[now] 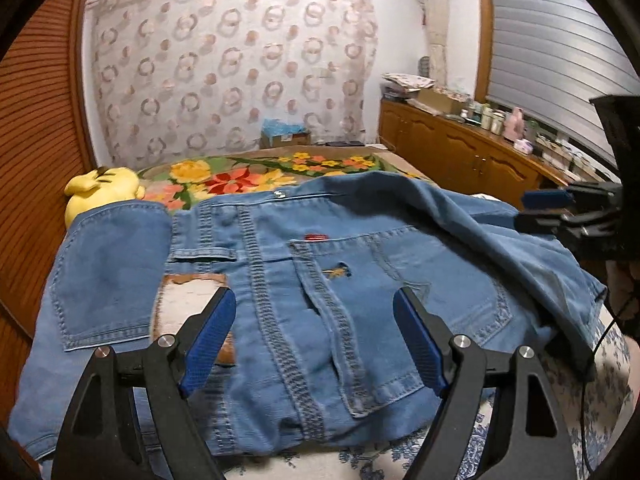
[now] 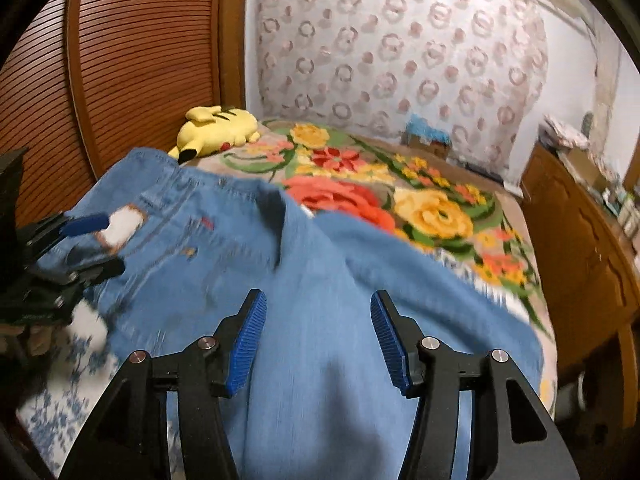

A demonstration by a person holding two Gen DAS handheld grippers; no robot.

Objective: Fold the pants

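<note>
Blue denim pants (image 1: 280,248) lie spread on the bed, seat side up, showing back pockets, a red tab and a small tear. One leg (image 1: 500,232) is folded over the right side. My left gripper (image 1: 314,300) hovers open over the seat, its blue pads wide apart with nothing pinched. It also shows at the left edge of the right wrist view as the left gripper (image 2: 92,244). My right gripper (image 2: 318,298) stands open above the folded leg (image 2: 340,320), its pads clear of the cloth. In the left wrist view the right gripper (image 1: 552,210) sits at the pants' right edge.
A flowered blanket (image 2: 432,208) covers the bed beyond the pants. A yellow plush toy (image 2: 218,130) lies by the slatted wooden door (image 2: 132,60). A wooden cabinet (image 1: 460,148) with several small items runs along the right. A cardboard box (image 1: 286,134) stands at the far end.
</note>
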